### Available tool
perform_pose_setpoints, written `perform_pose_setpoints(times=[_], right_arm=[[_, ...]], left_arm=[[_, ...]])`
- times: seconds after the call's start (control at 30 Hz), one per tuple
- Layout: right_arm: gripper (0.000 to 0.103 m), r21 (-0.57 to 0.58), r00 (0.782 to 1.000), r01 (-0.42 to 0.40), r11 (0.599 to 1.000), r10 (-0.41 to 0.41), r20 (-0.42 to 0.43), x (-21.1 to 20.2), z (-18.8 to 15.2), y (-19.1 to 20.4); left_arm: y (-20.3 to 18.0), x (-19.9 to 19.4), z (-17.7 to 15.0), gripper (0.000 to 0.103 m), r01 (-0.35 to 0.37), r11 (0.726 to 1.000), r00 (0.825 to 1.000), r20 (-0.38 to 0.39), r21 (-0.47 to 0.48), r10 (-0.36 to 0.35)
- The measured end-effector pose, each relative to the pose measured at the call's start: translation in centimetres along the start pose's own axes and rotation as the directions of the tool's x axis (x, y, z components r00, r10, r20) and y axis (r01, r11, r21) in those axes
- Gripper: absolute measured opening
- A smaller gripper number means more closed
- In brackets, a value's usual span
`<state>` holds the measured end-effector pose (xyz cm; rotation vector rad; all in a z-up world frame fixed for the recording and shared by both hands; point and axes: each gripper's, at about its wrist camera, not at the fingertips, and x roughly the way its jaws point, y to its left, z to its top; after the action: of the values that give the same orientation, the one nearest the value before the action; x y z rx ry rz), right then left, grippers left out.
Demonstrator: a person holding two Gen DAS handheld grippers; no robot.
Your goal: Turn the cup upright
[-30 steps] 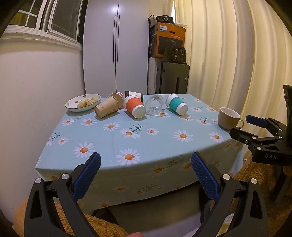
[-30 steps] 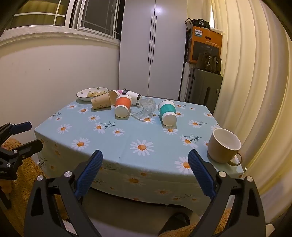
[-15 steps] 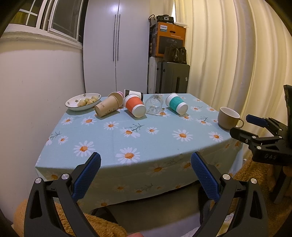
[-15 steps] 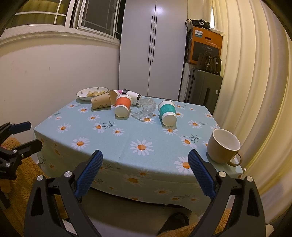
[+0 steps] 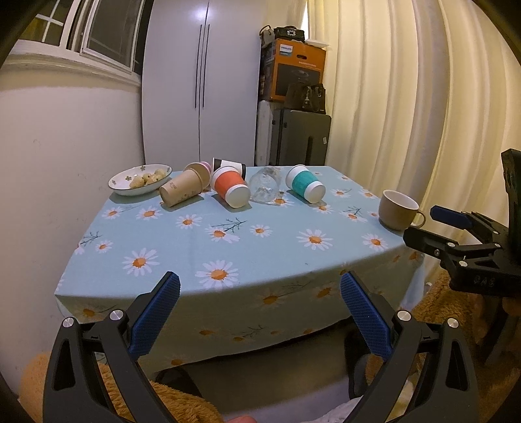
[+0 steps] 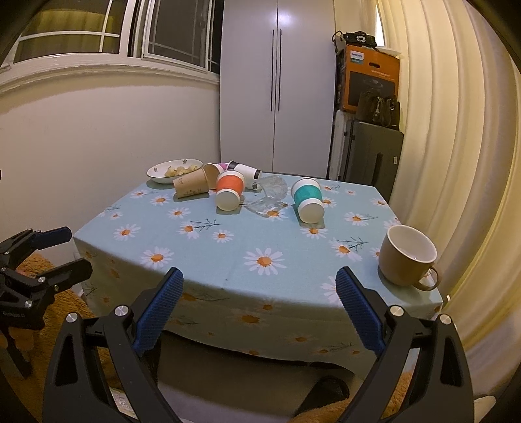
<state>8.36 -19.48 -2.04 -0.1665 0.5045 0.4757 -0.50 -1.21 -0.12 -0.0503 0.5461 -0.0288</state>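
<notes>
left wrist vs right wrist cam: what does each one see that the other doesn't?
Left wrist only: the right gripper at the frame's right edge, open. Right wrist only: the left gripper at the left edge, open, and a wider stretch of the window. Both: the table, the tipped orange cup, the teal cup, the kraft cup, the upright mug and the bowl.
</notes>
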Motion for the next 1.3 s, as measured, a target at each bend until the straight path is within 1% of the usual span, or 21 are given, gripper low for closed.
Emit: perform_pose_setpoints(times=[0.37,0.63,0.8,1.0,1.3], right_arm=[[0.094,-0.038,1.0,0.015,0.999,-0.015,-0.01,0.5,-0.1,0.9],[0.094,-0.034,1.0,0.015,0.999,-0.015,-0.003,0.4,-0.1,0.9],[0.094,-0.028,1.0,0.01,1.0,-0.01,-0.008,0.5,-0.1,0.6],[0.094,-0.026,1.0,0.022,0.999,-0.022,-0.011,0.4,-0.3,0.4],[0.094,-0.032,0.999,0.027,0.999,-0.028,-0.039,1.1,-0.3,0.6]], left_arm=[[0.0,0.2,0.0,0.096,-0.003,1.0,1.0,-0.002,-0.017,0.003],[0.4,0.3,0.0,0.096,0.029,0.999,0.999,-0.017,-0.039,-0.029],[0.6,0.3,0.0,0.096,0.029,0.998,0.999,-0.021,-0.05,-0.03],[0.6,0.5,-0.1,0.096,0.036,0.998,0.999,-0.03,-0.05,-0.038],[0.9,0.5,-0.3,0.096,0.032,0.997,0.999,-0.04,-0.064,-0.035]])
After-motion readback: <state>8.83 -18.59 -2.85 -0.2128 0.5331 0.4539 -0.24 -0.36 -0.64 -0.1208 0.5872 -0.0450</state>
